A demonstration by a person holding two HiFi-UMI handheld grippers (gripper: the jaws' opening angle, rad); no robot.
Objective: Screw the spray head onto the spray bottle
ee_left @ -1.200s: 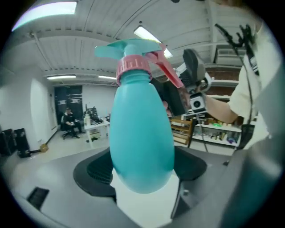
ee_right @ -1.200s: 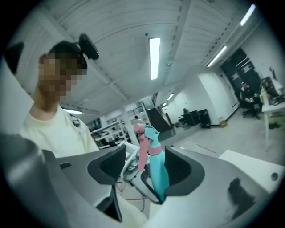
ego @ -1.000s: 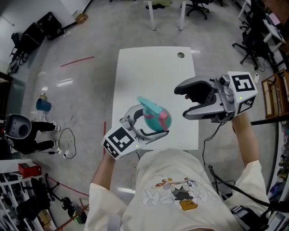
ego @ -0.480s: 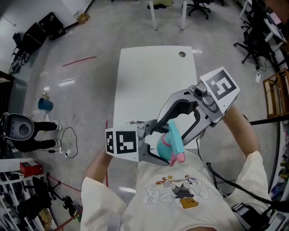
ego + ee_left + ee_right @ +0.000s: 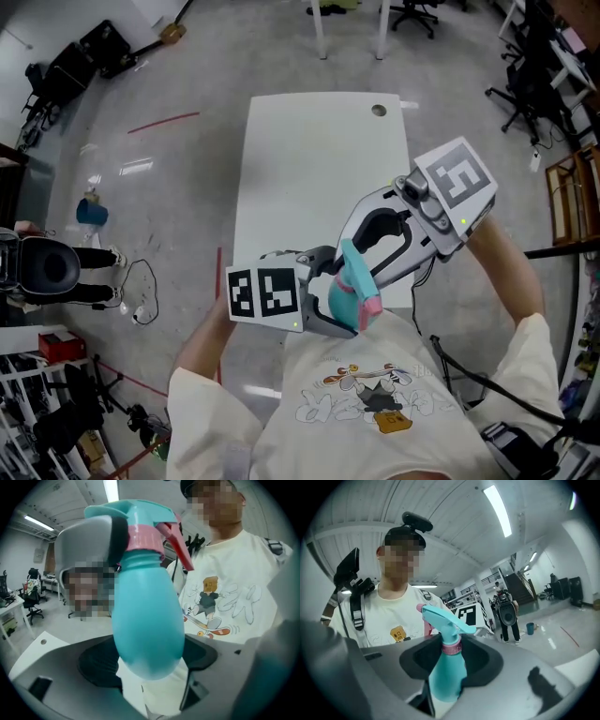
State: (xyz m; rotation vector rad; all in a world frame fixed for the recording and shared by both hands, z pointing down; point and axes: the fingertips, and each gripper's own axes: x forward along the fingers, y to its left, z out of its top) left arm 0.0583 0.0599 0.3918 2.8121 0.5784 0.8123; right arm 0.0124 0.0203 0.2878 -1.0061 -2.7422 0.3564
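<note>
**Now both tongs meet on the bottle at the tabletop's near edge**

Just above the near edge of the tabletop (image 5: 309, 159), the spray bottle (image 5: 336, 305) hangs in the air, roughly upright. Its long axis is vertical, base down, with the spray head (image 5: 352, 265) on top. I have the left tongs (image 5: 330, 293) clenched round the belly, reaching in from the tabletop's near-left side. The right tongs (image 5: 361, 267) come in from its right edge. Their jaws have just been closing with the spray head between them. In the left gripper view one grey jaw lies against the head's side, so I read them as grasping it. By my reading the right hand is placed to turn about that upright axis while the left braces the body. The nozzle points out over the tabletop and the pink trigger (image 5: 373, 306) points back toward the wearer's shirt. The head sits at the pink collar (image 5: 451, 647); how tight, I cannot tell.
</note>
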